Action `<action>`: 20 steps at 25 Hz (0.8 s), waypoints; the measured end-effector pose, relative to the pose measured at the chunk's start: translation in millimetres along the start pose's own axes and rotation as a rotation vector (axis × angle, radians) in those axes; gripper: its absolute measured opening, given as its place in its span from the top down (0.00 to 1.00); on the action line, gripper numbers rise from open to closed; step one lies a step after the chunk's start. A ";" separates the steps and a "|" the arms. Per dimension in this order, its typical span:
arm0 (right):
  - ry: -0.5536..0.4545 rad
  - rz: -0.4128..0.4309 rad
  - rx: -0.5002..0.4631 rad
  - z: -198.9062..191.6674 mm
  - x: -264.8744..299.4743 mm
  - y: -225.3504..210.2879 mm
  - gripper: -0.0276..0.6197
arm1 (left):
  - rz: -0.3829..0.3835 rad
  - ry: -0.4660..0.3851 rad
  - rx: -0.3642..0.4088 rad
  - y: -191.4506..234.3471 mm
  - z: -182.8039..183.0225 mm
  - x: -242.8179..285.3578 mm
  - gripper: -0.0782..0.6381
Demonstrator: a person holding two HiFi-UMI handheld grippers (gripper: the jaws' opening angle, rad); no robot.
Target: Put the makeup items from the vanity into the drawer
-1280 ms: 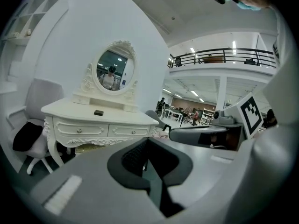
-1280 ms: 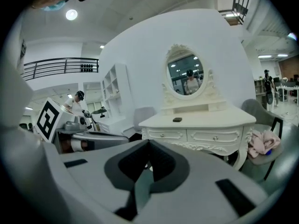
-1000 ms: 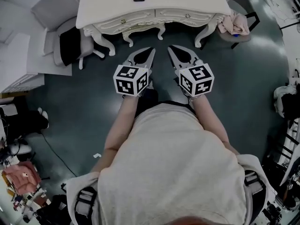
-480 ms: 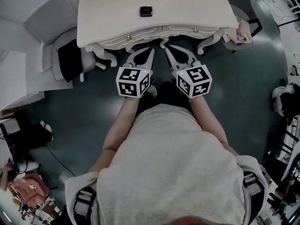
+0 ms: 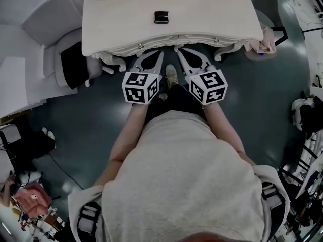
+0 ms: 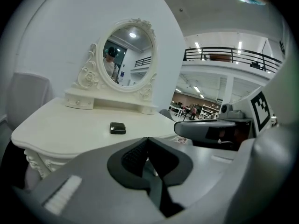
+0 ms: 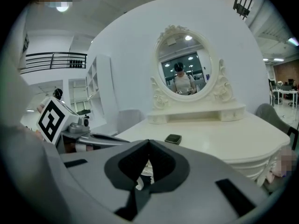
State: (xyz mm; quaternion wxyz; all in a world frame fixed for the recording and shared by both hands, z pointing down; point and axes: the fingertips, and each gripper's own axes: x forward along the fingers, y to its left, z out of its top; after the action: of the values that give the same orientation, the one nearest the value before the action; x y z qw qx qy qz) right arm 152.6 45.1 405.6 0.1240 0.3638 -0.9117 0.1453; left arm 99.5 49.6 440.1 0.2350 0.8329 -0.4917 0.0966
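A small black makeup compact point(image 5: 161, 16) lies alone on the white vanity top point(image 5: 121, 19); it also shows as the compact point(image 6: 117, 128) in the left gripper view and the compact point(image 7: 173, 138) in the right gripper view. Two drawers with small knobs point(image 5: 140, 46) run along the vanity's front and look closed. My left gripper point(image 5: 160, 54) and right gripper point(image 5: 177, 50) point side by side at the front edge, short of the compact. Both are shut with nothing between the jaws, as the left gripper point(image 6: 148, 139) and right gripper point(image 7: 149, 143) show close up.
An oval mirror point(image 6: 127, 55) with a carved frame stands at the back of the vanity. A grey chair point(image 5: 75, 52) sits to the left and a seat with pink cloth point(image 5: 265, 37) to the right. The person's shoe point(image 5: 171, 75) is between the grippers on the dark floor.
The person has stepped closer to the vanity, so both grippers now reach its front edge. Both stay shut and empty; the compact has not moved on the top.
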 end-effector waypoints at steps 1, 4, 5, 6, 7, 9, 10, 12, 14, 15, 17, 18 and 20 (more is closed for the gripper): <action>0.003 0.010 -0.006 2.5 7.2 -4.6 0.95 | 0.008 -0.003 -0.004 5.7 3.7 5.4 0.88; 0.020 0.029 -0.027 11.7 31.8 -24.4 0.95 | 0.021 -0.006 -0.015 22.5 17.5 26.6 0.88; 0.025 0.031 -0.031 15.7 40.3 -32.0 0.95 | 0.028 -0.007 -0.015 28.9 23.3 34.2 0.88; 0.027 0.034 -0.032 20.3 48.8 -39.5 0.95 | 0.039 -0.011 -0.012 36.1 29.6 41.6 0.88; 0.028 0.038 -0.035 25.1 57.1 -47.4 0.95 | 0.055 -0.016 -0.007 43.6 35.8 49.1 0.88; 0.028 0.041 -0.041 34.8 72.9 -64.5 0.95 | 0.083 -0.019 -0.003 57.3 45.6 65.1 0.88; 0.027 0.041 -0.041 39.5 79.8 -73.4 0.95 | 0.093 -0.014 -0.004 62.4 49.0 73.5 0.88; 0.025 0.045 -0.041 47.2 91.1 -89.0 0.95 | 0.110 -0.001 -0.005 70.2 53.2 89.4 0.84; 0.029 0.055 -0.040 51.6 100.7 -100.3 0.95 | 0.135 0.016 -0.015 77.9 54.7 103.0 0.76; 0.033 0.061 -0.039 52.7 105.7 -105.0 0.95 | 0.151 0.027 -0.021 82.6 54.8 109.3 0.72; 0.044 0.072 -0.034 53.8 114.8 -113.4 0.95 | 0.198 0.053 -0.026 92.9 53.3 120.8 0.59; 0.050 0.076 -0.031 53.8 118.8 -117.2 0.95 | 0.222 0.068 -0.026 97.6 51.2 126.6 0.53; 0.064 0.084 -0.027 52.7 126.5 -124.3 0.95 | 0.255 0.096 -0.037 105.1 44.6 139.5 0.44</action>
State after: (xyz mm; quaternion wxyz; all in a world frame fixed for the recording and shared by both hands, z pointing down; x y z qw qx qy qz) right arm 144.0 -139.2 420.4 0.1517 0.3184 -0.9237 0.1498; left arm 74.9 -122.7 487.1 0.2592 0.7535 -0.5836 0.1565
